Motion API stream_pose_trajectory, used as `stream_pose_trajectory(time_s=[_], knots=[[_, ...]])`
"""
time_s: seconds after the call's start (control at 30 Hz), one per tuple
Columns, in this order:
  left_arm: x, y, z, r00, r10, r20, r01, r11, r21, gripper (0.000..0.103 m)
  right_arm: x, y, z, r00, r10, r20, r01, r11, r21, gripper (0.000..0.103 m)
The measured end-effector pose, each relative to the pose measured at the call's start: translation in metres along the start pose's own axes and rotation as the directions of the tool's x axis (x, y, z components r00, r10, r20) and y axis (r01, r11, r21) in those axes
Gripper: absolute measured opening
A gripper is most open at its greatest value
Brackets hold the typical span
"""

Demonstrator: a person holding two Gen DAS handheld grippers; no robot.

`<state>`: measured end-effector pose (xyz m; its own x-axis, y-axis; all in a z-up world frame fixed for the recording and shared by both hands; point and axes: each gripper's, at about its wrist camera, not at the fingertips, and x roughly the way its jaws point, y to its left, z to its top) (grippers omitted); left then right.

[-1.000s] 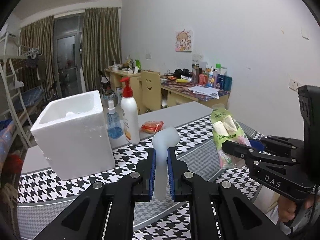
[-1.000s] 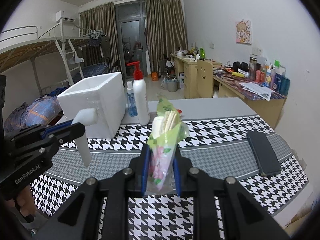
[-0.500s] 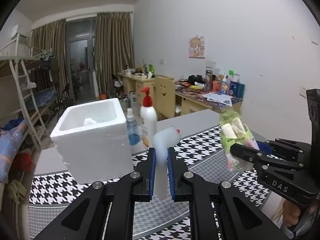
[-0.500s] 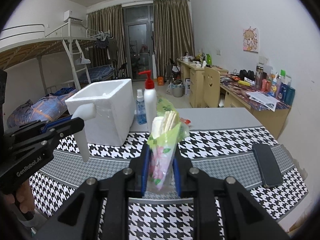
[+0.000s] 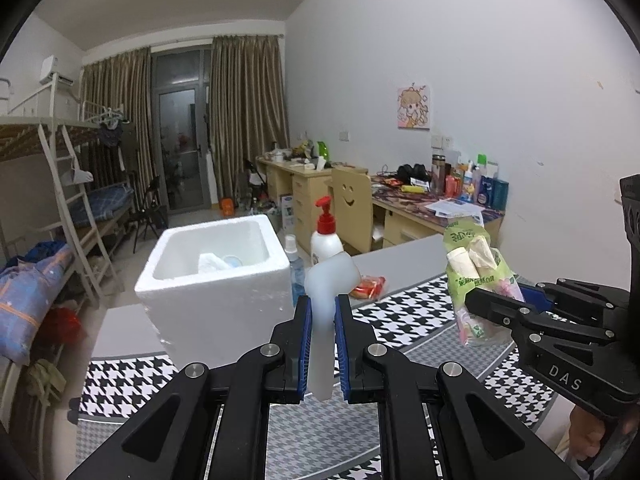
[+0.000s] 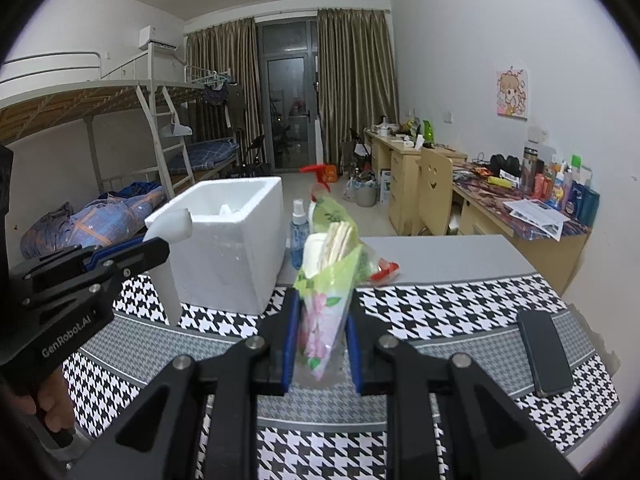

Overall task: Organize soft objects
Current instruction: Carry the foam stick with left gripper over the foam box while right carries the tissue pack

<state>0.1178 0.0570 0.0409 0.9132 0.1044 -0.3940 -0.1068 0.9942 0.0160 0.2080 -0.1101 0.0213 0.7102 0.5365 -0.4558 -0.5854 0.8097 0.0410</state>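
A white bent foam piece (image 5: 331, 276) stands upright between the blue pads of my left gripper (image 5: 322, 312), which is shut on it. My right gripper (image 6: 322, 312) is shut on a green plastic pack of tissues (image 6: 334, 246), held upright above the table. In the left wrist view that pack (image 5: 474, 264) hangs at the right in the right gripper (image 5: 494, 300). The right wrist view has the left gripper (image 6: 132, 250) with the foam piece (image 6: 166, 284) at the left. A white styrofoam box (image 5: 224, 304) sits ahead, open-topped, with pale items inside.
Beside the box (image 6: 236, 256) stand a red-capped pump bottle (image 5: 326, 242) and a blue spray bottle (image 5: 295, 276), with a red packet (image 5: 368, 286) near them. A dark phone (image 6: 544, 356) lies at the right on the houndstooth cloth (image 6: 440, 312). Desks, a chair and a bunk bed stand behind.
Both grippers have risen together with their loads, so the inside of the styrofoam box now shows. Neither grip has changed.
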Motion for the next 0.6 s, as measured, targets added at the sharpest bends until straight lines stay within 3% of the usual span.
stream_pose_trajectory(time_s=[0.6], knots=[[-0.003, 0.026, 0.017, 0.993, 0.111, 0.046, -0.110, 0.994, -0.018, 0.013, 0.004, 0.020, 0.019, 0.997, 0.063, 0.045, -0.062, 0.998, -0.034, 0.026]])
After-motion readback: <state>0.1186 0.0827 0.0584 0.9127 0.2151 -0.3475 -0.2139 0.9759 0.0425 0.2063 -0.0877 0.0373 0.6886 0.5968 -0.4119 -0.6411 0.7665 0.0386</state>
